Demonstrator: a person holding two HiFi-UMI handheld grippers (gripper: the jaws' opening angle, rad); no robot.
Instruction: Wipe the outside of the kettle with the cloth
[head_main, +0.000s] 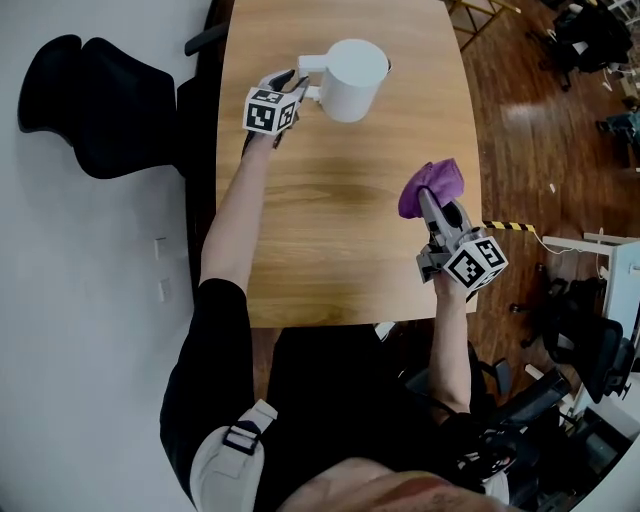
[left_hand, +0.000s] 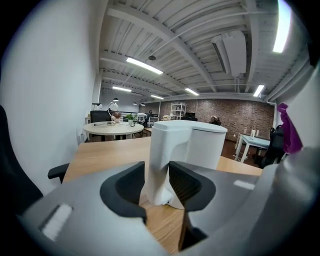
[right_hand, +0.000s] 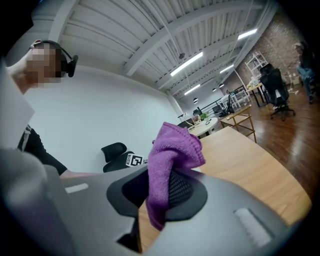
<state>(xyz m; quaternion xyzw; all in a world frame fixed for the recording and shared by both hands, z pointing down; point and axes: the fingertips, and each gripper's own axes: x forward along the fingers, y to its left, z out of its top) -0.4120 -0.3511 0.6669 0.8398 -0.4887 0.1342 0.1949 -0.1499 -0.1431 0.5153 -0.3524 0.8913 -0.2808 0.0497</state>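
Wooden counter fills most of my head view, with plank floor off to its right. My left tool has its jaws only a crack apart and grips nothing. The handle of the white kettle stands right in front of that gap, at the counter's far end. My right tool is clamped on the purple cloth, which bunches above the jaws and hangs below them, near the counter's right edge and well apart from the kettle.
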